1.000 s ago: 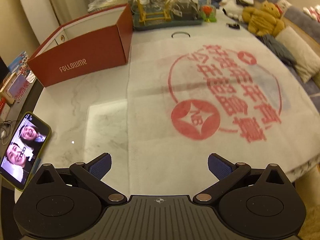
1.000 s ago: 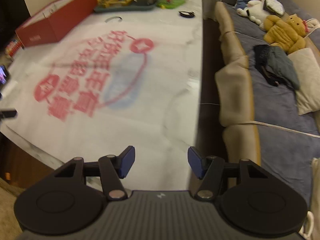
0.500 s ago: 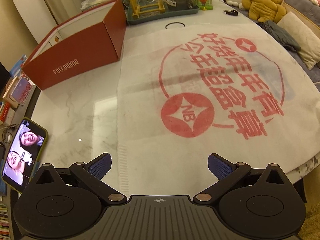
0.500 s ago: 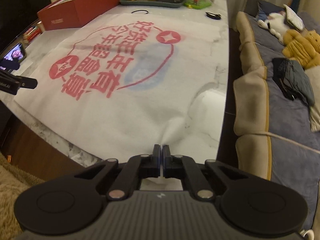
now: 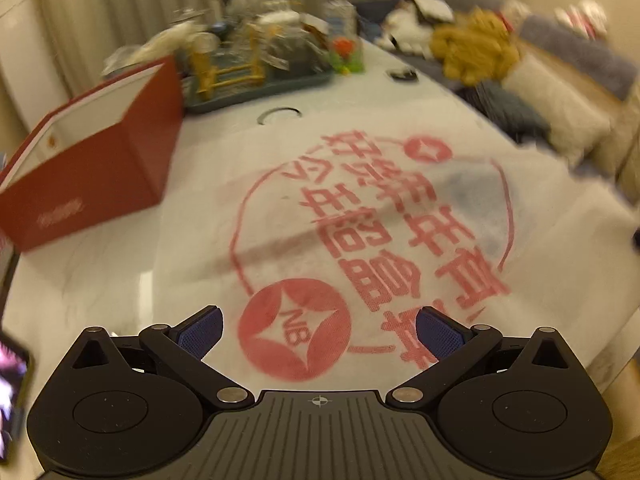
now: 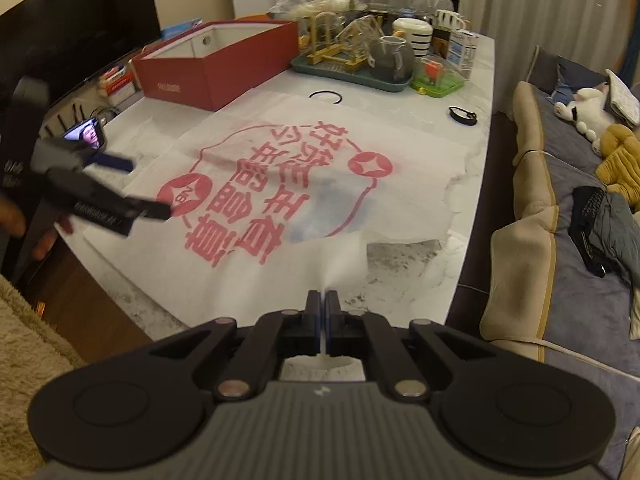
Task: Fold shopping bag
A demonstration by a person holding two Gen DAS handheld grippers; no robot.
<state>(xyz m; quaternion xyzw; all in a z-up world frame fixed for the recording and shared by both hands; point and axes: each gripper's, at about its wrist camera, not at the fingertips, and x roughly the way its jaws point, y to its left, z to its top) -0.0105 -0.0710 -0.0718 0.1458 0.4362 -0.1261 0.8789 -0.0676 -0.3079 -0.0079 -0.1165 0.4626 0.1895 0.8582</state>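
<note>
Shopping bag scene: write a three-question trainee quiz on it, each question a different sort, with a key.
1. True or false: the right tongs are shut on the shopping bag.
2. Multiple choice: the left tongs are A) shut on the bag, B) open above the bag, C) gripping the red box.
3. Fill in: the phone lies on the ____.

Key: 1 true; 2 B; 3 table.
</note>
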